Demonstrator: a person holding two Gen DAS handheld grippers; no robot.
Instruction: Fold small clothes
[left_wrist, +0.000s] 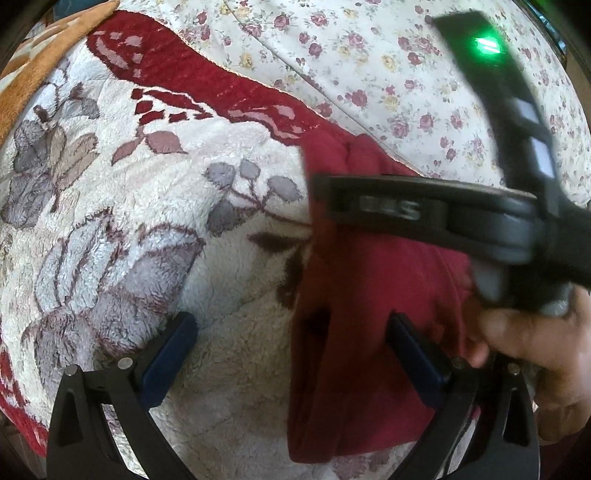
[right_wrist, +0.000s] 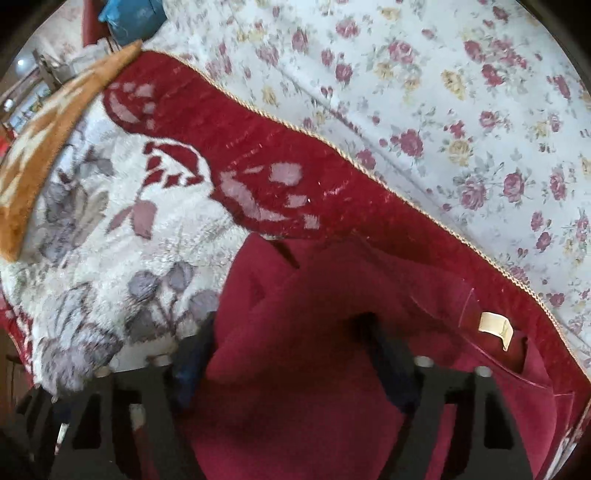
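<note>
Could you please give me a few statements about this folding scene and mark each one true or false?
1. The garment is dark red. True.
2. It lies on a bare wooden table. False: it lies on a fleecy flower-patterned blanket.
3. A pale label shows on the garment. True.
4. The left gripper is clamped shut. False: its fingers stand wide apart.
5. The sheet behind is plain blue. False: white with roses.

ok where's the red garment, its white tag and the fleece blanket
red garment (right_wrist: 303, 387), right wrist view, on the cloth between the fingers
white tag (right_wrist: 495, 325), right wrist view, on the middle of the label
fleece blanket (left_wrist: 147, 221), left wrist view, on its pale flowered part
</note>
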